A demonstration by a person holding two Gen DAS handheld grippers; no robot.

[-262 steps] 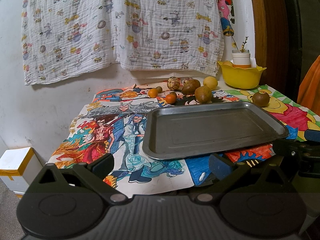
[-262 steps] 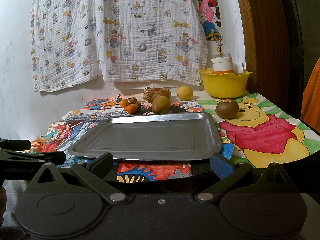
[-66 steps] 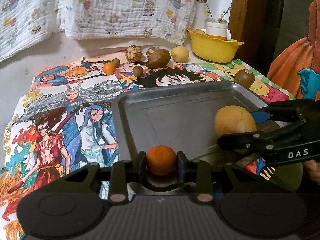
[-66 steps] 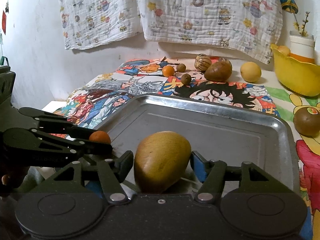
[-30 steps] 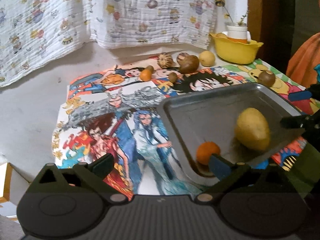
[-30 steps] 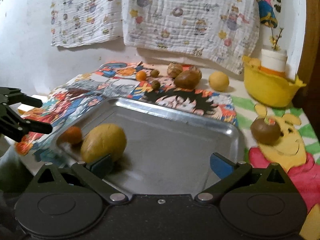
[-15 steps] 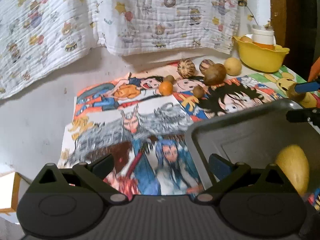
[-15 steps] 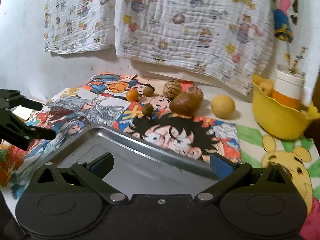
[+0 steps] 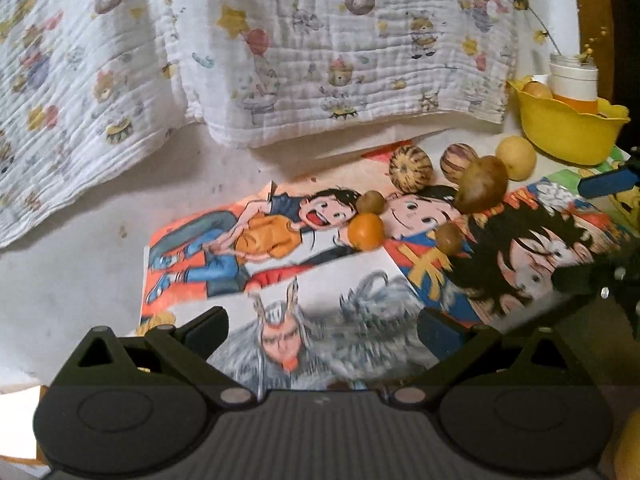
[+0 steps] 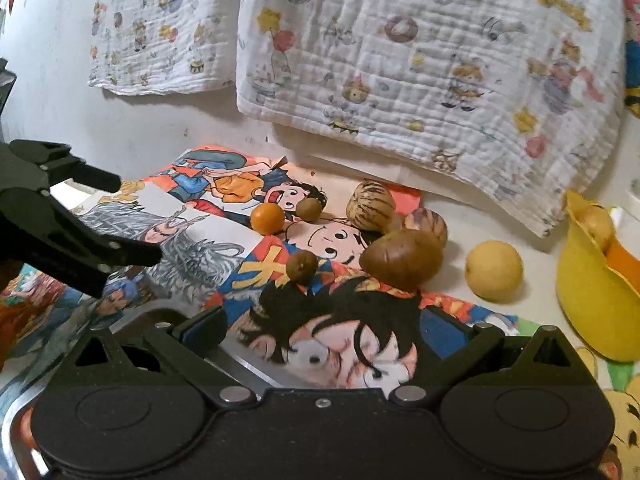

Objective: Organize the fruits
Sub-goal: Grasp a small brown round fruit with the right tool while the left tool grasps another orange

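Reaching toward the fruits at the back of the table, both grippers are now being carried forward with nothing between their fingers: the left gripper (image 9: 320,322) is seen with its jaws spread wide and empty, and the right gripper (image 10: 322,326) likewise. About two seconds ago a small orange fruit was being squeezed by the left one and a large yellow-brown fruit by the right one; both were then laid in the flat grey metal tray (image 10: 248,364), whose rim alone is being shown now under the right gripper. So two fruits are judged as already sorted, and a second pair is probably being approached. Still lying on the colourful cartoon-printed table cover (image 9: 280,240) are the small round orange fruit (image 9: 366,231), two small brown round fruits (image 10: 302,266), two striped tan round fruits (image 10: 371,206), the large brown oval fruit (image 10: 402,260) and the pale yellow round fruit (image 10: 494,270), which is resting near the yellow plastic bowl (image 10: 588,300). A yellow character is printed on the cover beside the small brown fruit, but it cannot be read with certainty; no brand is being shown on either gripper in these views.
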